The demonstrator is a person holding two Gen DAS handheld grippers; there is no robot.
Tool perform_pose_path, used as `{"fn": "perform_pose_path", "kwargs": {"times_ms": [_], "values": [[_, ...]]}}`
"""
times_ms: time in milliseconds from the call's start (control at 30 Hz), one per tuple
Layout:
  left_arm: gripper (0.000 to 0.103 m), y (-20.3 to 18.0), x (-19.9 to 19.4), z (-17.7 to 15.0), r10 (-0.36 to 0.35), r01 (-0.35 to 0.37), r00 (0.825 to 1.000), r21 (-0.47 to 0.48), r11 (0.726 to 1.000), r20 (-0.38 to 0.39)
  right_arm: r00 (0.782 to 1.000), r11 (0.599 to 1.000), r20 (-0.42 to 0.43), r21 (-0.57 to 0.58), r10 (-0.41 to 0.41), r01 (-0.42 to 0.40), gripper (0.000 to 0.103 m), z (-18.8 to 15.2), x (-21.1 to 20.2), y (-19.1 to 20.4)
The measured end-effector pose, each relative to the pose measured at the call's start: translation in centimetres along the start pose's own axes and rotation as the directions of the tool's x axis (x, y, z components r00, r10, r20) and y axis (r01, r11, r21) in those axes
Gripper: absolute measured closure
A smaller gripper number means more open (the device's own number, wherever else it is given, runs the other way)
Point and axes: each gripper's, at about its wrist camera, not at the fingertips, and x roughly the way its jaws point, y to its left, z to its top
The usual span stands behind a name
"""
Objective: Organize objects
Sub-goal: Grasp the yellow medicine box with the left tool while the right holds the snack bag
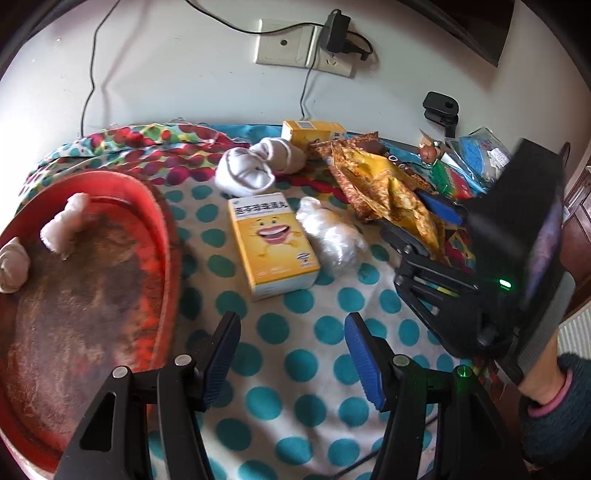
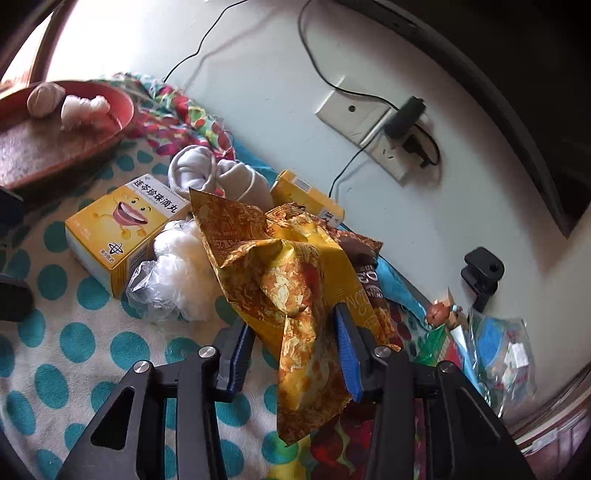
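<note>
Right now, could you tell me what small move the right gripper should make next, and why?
Probably close fully, then lift: the right gripper straddles the snack bag, whose crumpled foil fills the gap between the jaws, while the red tray still has room.

Chinese characters, seemingly "连芩珍珠滴丸", top my yellow medicine box [image 2: 122, 229] above a smiling cartoon mouth. Right of that box, the brown snack wrapper [image 2: 364, 275] carries letters too creased to read.

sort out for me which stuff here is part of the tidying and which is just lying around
Job: snack packet in the right tool, yellow box, white socks, plastic wad, red basin.
Lying about: wall socket, charger, black clip.
</note>
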Motion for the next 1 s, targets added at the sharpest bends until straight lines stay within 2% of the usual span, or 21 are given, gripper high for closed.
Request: {"fn": "perform_pose_path", "kwargs": {"times_ms": [267,500,633,767,833,933,1000], "values": [[0.043,-0.9,2.6,1.4,0.029,-0.029,0.999,-0.013,0.999,-0.019,0.998,0.988,0.023,0.141,0.056,-0.059,0.064,-1.8,-2.5,-2.0],[0.043,-0.7,4.7,2.0,0.097,-0.099,0.994,-0.045,0.994,-0.044,0.994,0.966,0.061,0.235,0.096,-0.108,0.065,-2.8,-4.1,-3.5],[0.043,-0.4,5.0,2.0,0.175,-0.177,0.984,-0.064,0.982,-0.026,0.993,0.962,0.074,0.252,0.091,-0.107,0.066,-3.4,-4.6,-3.9],[0.043,-0.2,4.8,2.3,0.184,-0.182,0.983,-0.087,0.979,0.009,0.993,0.966,0.081,0.235,0.086,-0.103,0.066,-3.7,-4.8,-3.5],[0.043,-0.3,5.1,2.7,0.176,-0.175,0.984,-0.074,0.982,0.003,0.993,0.968,0.081,0.227,0.086,-0.102,0.066,-3.7,-4.9,-3.3],[0.043,-0.4,6.3,3.2,0.206,-0.208,0.978,-0.051,0.977,-0.040,0.991,0.966,0.094,0.234,0.092,-0.112,0.066,-3.6,-5.0,-3.2],[0.043,-0.5,6.6,3.4,0.225,-0.227,0.974,-0.052,0.973,-0.037,0.991,0.966,0.103,0.235,0.087,-0.109,0.066,-3.6,-5.1,-3.2]]}}
